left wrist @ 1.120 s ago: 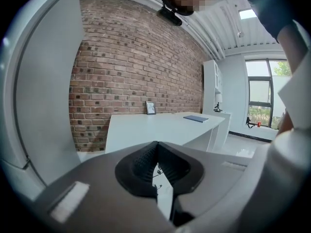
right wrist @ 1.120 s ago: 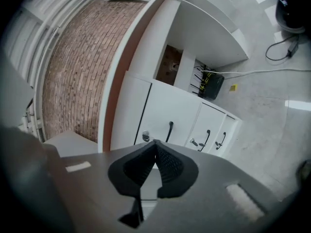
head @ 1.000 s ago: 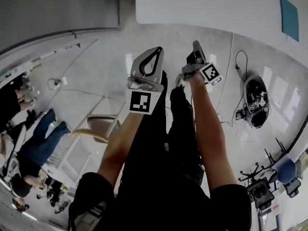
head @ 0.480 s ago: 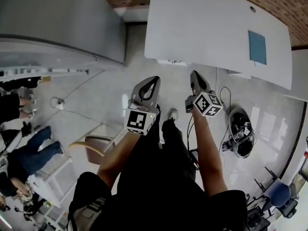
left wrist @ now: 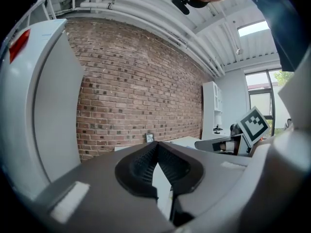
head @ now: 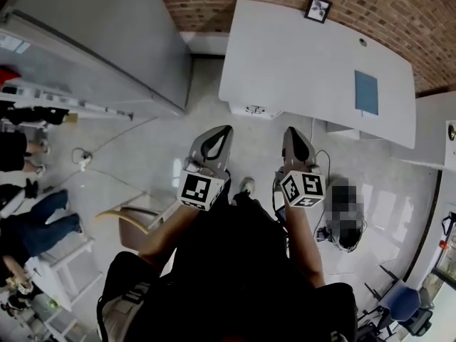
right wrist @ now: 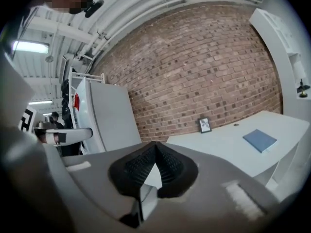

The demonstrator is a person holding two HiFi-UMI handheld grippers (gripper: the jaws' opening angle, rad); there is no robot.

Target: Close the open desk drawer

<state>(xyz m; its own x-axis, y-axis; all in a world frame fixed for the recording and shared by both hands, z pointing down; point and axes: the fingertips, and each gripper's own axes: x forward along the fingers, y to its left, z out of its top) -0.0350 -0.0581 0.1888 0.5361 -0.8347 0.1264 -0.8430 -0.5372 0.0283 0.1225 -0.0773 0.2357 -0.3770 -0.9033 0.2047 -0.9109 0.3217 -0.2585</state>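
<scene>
The white desk (head: 306, 63) stands ahead against the brick wall, with a blue book (head: 366, 92) and a small picture frame (head: 318, 8) on top. A small white part (head: 253, 110) juts out under its near edge; I cannot tell whether it is the drawer. My left gripper (head: 226, 128) and right gripper (head: 290, 130) are held side by side above the floor, short of the desk and pointing at it. Both are shut and hold nothing. The left gripper view shows the left gripper (left wrist: 156, 144) with its jaws meeting, and the right gripper (right wrist: 155, 143) stands the same in its own view, with the desk (right wrist: 228, 142) beyond.
A tall grey-white cabinet (head: 107, 41) stands at the left. A wooden chair (head: 135, 223) and several people (head: 35, 219) are at the lower left. Cables (head: 85, 159) trail over the floor. A white shelf unit (head: 434, 141) is at the right, with an office chair (head: 410, 312) at the lower right.
Both grippers have risen, and the head view has tilted up from the floor to the desk and brick wall. The right gripper has rolled, so its marker cube faces the camera.
</scene>
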